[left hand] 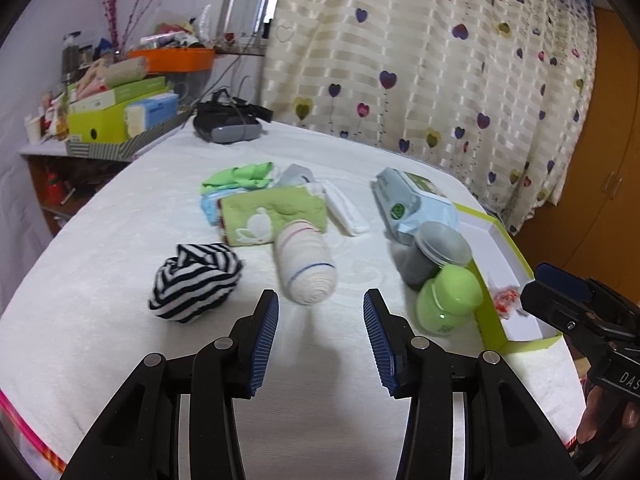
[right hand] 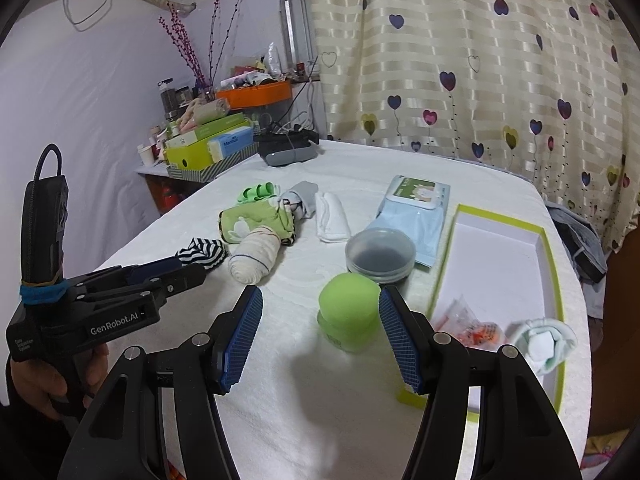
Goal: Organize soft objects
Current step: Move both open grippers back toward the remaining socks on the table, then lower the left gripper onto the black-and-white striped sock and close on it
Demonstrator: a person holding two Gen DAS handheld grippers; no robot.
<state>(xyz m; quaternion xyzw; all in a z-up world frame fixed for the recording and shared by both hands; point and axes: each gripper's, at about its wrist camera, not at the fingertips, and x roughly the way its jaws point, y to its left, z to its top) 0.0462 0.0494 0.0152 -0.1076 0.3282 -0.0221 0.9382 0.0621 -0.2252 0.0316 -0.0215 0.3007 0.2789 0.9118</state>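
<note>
On the white bed cover lie soft items: a black-and-white striped sock ball (left hand: 196, 282), a rolled cream towel (left hand: 306, 266), a green embroidered cloth (left hand: 272, 216), a folded white cloth (left hand: 346, 210) and a green bundle (left hand: 240, 176). My left gripper (left hand: 320, 336) is open and empty, just short of the cream roll. My right gripper (right hand: 320, 336) is open and empty, its jaws either side of a green jar (right hand: 348, 316). A green-rimmed white box (right hand: 500, 264) at right holds a rolled pale sock (right hand: 540, 342) and an orange-speckled packet (right hand: 468, 326).
A grey lidded jar (right hand: 380, 254) and a wipes pack (right hand: 416, 216) lie between the cloths and the box. A dark headset (right hand: 288, 150) sits at the bed's far edge. A cluttered side table (left hand: 108, 120) stands far left. A heart-patterned curtain (right hand: 480, 60) hangs behind.
</note>
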